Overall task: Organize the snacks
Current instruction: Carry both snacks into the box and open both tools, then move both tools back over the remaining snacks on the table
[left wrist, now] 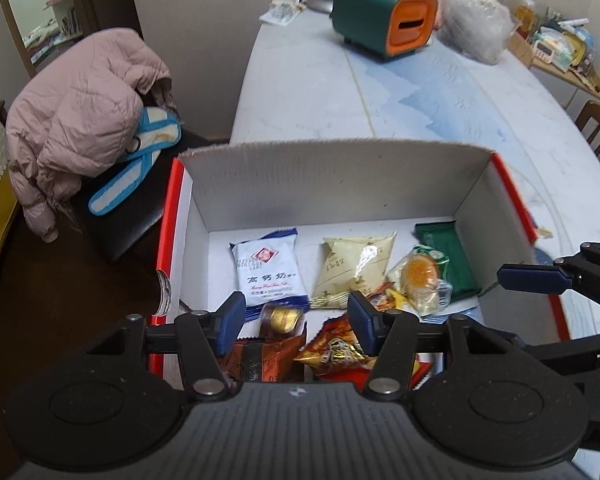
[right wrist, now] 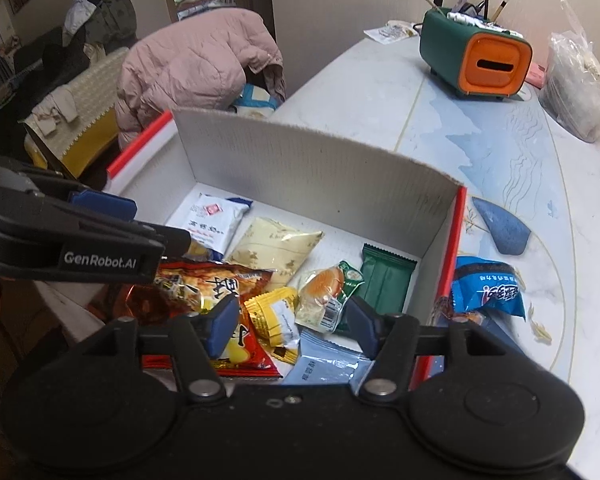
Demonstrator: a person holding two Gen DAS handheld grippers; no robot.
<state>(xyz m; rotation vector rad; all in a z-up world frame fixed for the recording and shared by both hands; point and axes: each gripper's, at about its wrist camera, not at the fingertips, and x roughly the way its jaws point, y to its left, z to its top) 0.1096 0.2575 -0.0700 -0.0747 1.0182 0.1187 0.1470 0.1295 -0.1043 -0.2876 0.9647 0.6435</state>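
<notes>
Both grippers hang over an open cardboard box (left wrist: 332, 184) with white inner walls and red outer edges, which stands at the near end of a marble-patterned table (left wrist: 440, 92).

Left gripper (left wrist: 296, 322): jaws spread, nothing between the blue pads. Below the gap lie a gold-foil sweet in a dark wrapper (left wrist: 281, 320) and a red-orange snack bag (left wrist: 336, 350).

Right gripper (right wrist: 292, 326): jaws spread, pads pressing on nothing. Under the gap lie a yellow packet (right wrist: 274, 314) and a pale blue packet (right wrist: 324, 368), both on the box floor.

Box contents, left wrist view: a white-and-blue milk-tablet packet (left wrist: 268, 270) at the left, a cream packet (left wrist: 356, 266) beside it, a clear-wrapped pastry with an orange centre (left wrist: 420, 280) overlapping a dark green packet (left wrist: 448, 260) at the right. All lie flat and loose on the floor; those near the front edge overlap.

Outside the box: a blue snack bag (right wrist: 488, 286) lies on the table just beside the box's right red wall, seen in the right wrist view.

Far end of table: a green-and-orange desk organiser (left wrist: 384, 18) holding brushes, with a clear plastic bag (left wrist: 476, 20) near it. A pink padded jacket (left wrist: 80, 116) is draped over a chair to the left of the table.
</notes>
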